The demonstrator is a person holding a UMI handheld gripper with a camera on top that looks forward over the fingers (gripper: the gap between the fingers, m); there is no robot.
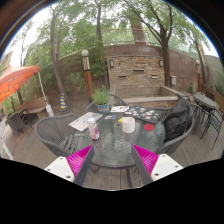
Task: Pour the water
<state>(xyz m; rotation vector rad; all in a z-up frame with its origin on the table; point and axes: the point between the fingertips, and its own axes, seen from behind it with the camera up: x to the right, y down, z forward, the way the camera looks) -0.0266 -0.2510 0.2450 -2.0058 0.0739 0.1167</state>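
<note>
A round glass patio table (112,146) stands ahead of my gripper (113,159). On it stand a clear bottle with a pink label (93,128) to the left and a white cup (127,125) near the middle, apart from each other. My two fingers, with magenta pads (79,160), are spread wide at the table's near edge. Nothing is between them. Both the bottle and the cup lie beyond the fingertips.
A potted plant (101,99), papers (82,120) and a small red thing (149,126) also sit on the table. Dark mesh chairs (178,122) ring it. A stone wall with a fireplace (135,72), an orange umbrella (15,82) and wooden decking (105,177) surround the spot.
</note>
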